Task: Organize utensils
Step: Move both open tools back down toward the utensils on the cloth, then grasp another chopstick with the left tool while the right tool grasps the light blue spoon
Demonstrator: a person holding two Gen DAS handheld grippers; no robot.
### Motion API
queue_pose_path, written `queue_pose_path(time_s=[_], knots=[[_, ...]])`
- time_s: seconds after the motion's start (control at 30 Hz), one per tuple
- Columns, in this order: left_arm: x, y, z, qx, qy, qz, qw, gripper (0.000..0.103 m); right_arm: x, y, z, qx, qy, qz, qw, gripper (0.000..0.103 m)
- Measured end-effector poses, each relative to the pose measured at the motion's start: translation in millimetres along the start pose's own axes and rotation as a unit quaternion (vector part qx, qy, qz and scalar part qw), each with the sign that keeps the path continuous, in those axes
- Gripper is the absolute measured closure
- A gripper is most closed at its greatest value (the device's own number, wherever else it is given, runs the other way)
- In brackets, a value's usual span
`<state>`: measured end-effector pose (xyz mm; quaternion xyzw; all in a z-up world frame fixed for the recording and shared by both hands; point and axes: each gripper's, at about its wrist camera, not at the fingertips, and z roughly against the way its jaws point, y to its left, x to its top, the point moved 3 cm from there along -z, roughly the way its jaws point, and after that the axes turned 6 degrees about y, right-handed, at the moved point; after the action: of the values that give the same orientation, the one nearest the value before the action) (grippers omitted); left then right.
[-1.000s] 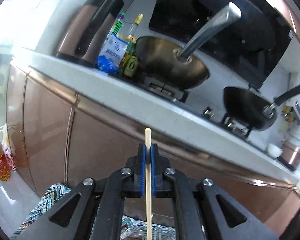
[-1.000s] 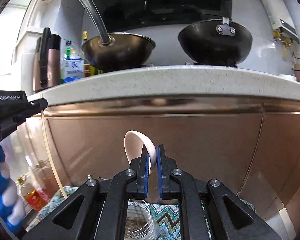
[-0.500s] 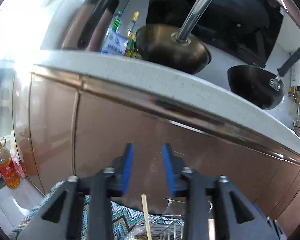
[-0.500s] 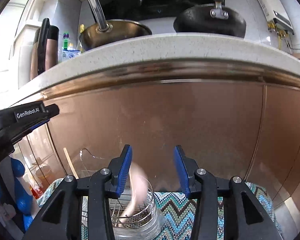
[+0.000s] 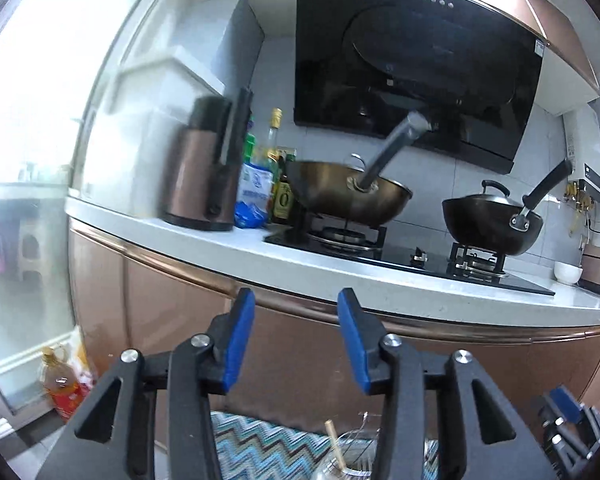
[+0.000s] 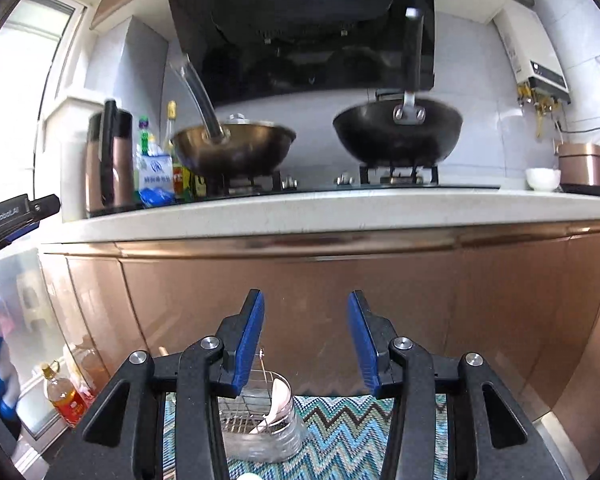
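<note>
A clear utensil holder (image 6: 260,420) with a wire insert stands on a zigzag-patterned mat (image 6: 360,420) below both grippers. A white spoon (image 6: 278,400) leans inside it. In the left wrist view a wooden chopstick (image 5: 334,444) stands in the same holder (image 5: 356,456). My left gripper (image 5: 296,320) is above the holder with its jaws opening and nothing between them. My right gripper (image 6: 305,320) is open and empty, raised above the holder. Each gripper shows at the edge of the other's view.
Copper cabinet fronts (image 6: 320,300) rise just ahead under a white countertop (image 6: 340,208). On the hob sit a brass wok (image 5: 348,196) and a black wok (image 6: 396,132). A copper kettle (image 5: 204,168) and bottles stand at the left. An oil bottle (image 5: 62,388) is on the floor.
Both grippers opened and let go: the chopstick and the white spoon dropped into the holder. Both grippers then rose, so the countertop and woks now show from higher up.
</note>
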<state>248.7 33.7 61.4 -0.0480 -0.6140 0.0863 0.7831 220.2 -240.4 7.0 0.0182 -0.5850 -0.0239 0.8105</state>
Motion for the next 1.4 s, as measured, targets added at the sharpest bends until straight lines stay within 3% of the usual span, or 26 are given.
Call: queue_pose_path(time_s=[0.13, 0.27, 0.43, 0.53, 0.73, 0.93, 1.2, 1.4], knots=[[5.3, 17.3, 30.6, -0.007, 0.037, -0.017, 0.9992, 0.062, 8.4, -4.3, 42.0, 0.017, 0.01, 0.0, 1.0, 0.06], [-10.7, 35.4, 48.6, -0.027, 0.093, -0.026, 0.995, 0.062, 1.7, -10.2, 63.9, 0.038, 0.031, -0.007, 0.999, 0.06], [-46.9, 47.2, 50.6, -0.06, 0.176, -0.036, 0.9819, 0.062, -19.3, -17.7, 69.6, 0.063, 0.072, -0.013, 0.995, 0.062], [-78.1, 48.0, 40.7, -0.086, 0.243, -0.035, 0.9654, 0.062, -36.0, -23.5, 63.7, 0.072, 0.104, -0.014, 0.992, 0.065], [-156.6, 41.9, 11.2, -0.127, 0.374, -0.026, 0.9185, 0.062, -76.2, -42.3, 44.6, 0.08, 0.163, -0.022, 0.983, 0.066], [-210.5, 38.4, -14.9, -0.125, 0.441, -0.019, 0.8884, 0.063, -121.7, -63.0, 18.9, 0.083, 0.225, -0.038, 0.97, 0.066], [-252.1, 33.4, -49.7, -0.126, 0.51, 0.001, 0.8509, 0.063, -175.8, -72.6, -12.7, 0.097, 0.294, -0.045, 0.95, 0.066], [-278.9, 37.7, -79.4, -0.116, 0.55, 0.025, 0.8269, 0.078, -199.0, -70.7, -35.4, 0.122, 0.33, -0.05, 0.935, 0.068]])
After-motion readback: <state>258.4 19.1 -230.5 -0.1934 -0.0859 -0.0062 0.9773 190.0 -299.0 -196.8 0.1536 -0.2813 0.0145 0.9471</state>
